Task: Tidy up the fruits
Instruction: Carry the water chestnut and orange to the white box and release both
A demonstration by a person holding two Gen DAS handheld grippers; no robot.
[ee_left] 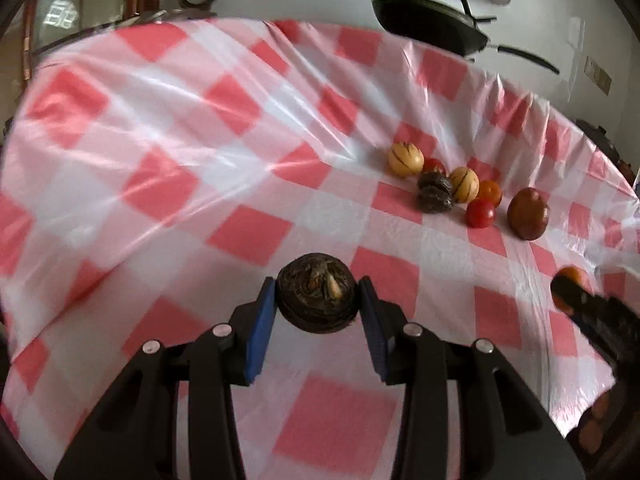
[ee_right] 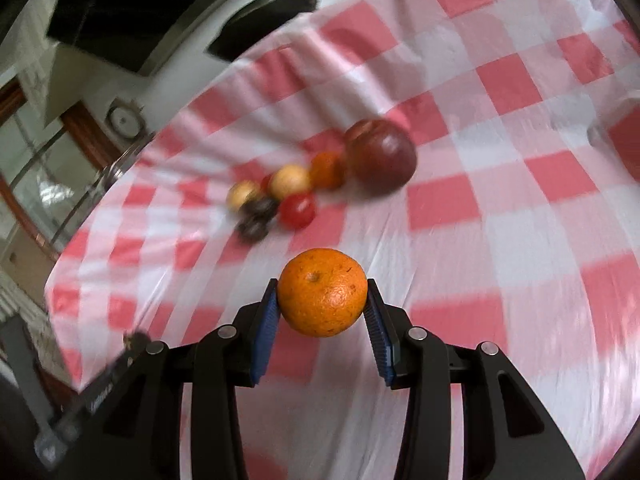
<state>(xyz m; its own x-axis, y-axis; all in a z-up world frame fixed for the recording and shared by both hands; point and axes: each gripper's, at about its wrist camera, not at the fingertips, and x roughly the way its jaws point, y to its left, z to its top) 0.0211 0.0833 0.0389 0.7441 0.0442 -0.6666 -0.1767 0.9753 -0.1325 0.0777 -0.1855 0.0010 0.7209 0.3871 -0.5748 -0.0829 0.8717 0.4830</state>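
Here, red-checked tablecloth (ee_left: 248, 236) — left jaws clamp dark fruit (ee_left: 317, 293), right jaws clamp orange (ee_right: 322, 292).

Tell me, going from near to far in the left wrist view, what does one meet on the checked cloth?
Dark wrinkled fruit gripped between the left gripper's fingers → large brown fruit → red tomato → far tan striped fruit → black pan beyond the tablecloth's edge.

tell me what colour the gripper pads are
Blue, ribbed pads on black fingers; clearest in the right wrist view, either side of the orange.
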